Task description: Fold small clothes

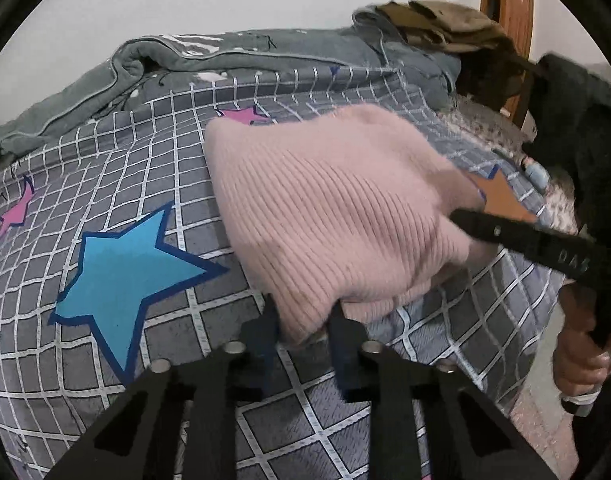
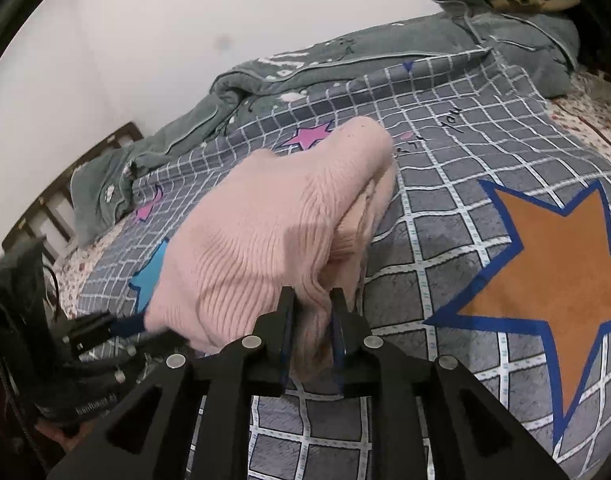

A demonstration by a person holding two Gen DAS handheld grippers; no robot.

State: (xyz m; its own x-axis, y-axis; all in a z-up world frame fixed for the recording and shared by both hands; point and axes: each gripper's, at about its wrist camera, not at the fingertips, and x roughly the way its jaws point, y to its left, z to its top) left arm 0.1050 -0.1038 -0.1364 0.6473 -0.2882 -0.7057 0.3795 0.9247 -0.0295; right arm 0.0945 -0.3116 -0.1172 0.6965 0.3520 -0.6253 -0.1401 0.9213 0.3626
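A pink ribbed knit garment (image 1: pixel 325 216) lies folded over on the grey checked bedspread (image 1: pixel 105 168). My left gripper (image 1: pixel 303 320) is shut on its near left corner. My right gripper (image 2: pixel 311 300) is shut on the near right edge of the same pink garment (image 2: pixel 257 240), with cloth bunched between the jaws. In the left wrist view the right gripper (image 1: pixel 465 216) reaches in from the right at the garment's edge. In the right wrist view the left gripper (image 2: pixel 117 326) shows at the garment's left corner.
The bedspread carries a blue star (image 1: pixel 133 268), an orange star (image 2: pixel 553 272) and small pink stars. A grey quilt (image 1: pixel 185 60) is bunched along the wall. Olive clothes (image 1: pixel 437 24) are piled at the far right by a wooden door (image 1: pixel 509 8). A wooden headboard (image 2: pixel 65 188) stands at left.
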